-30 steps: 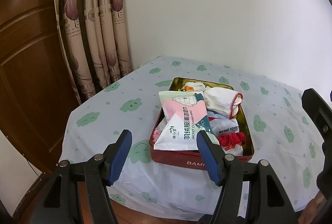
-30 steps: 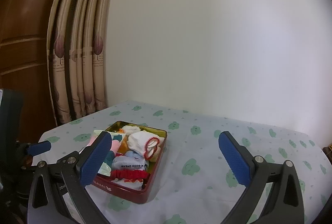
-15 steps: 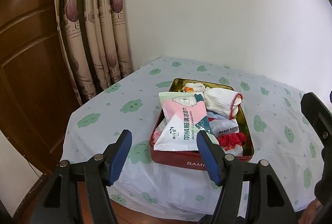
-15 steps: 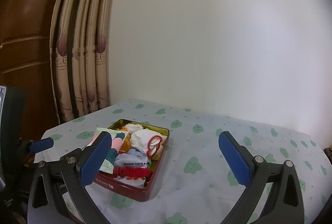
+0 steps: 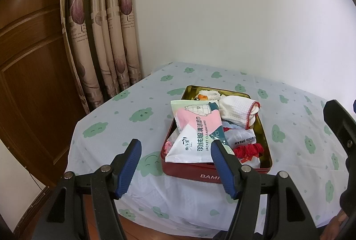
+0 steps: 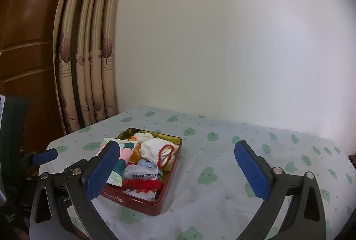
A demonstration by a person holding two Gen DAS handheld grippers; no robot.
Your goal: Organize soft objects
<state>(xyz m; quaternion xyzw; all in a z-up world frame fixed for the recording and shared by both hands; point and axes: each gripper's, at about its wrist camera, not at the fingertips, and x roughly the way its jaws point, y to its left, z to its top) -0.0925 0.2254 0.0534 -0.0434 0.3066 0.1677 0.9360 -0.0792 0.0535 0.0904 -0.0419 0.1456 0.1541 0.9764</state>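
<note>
A red tin box (image 5: 198,175) (image 6: 142,202) with a gold inside stands on the table, full of soft things. On top lies a white, pink and teal wipes packet (image 5: 195,135) (image 6: 118,151). Beside it are a white sock with red trim (image 5: 239,112) (image 6: 158,149), a red scrunchie (image 5: 249,148) (image 6: 142,184), a grey-white cloth printed "GOOD DREAM" (image 5: 241,136) (image 6: 142,173) and a fluffy white and orange toy (image 5: 205,94) (image 6: 142,136). My left gripper (image 5: 175,166) is open and empty, just in front of the box. My right gripper (image 6: 178,171) is open and empty, above the table right of the box.
The table wears a pale cloth with green cloud faces (image 5: 138,115) (image 6: 289,151). A patterned curtain (image 5: 104,24) (image 6: 89,57) and a brown wooden door (image 5: 29,75) stand at the left. A white wall (image 6: 222,28) lies behind. The table's front edge drops to a wooden floor (image 5: 144,231).
Both views have shifted only slightly; the right wrist view has drifted a little toward the box. Nothing was taken hold of or let go.
</note>
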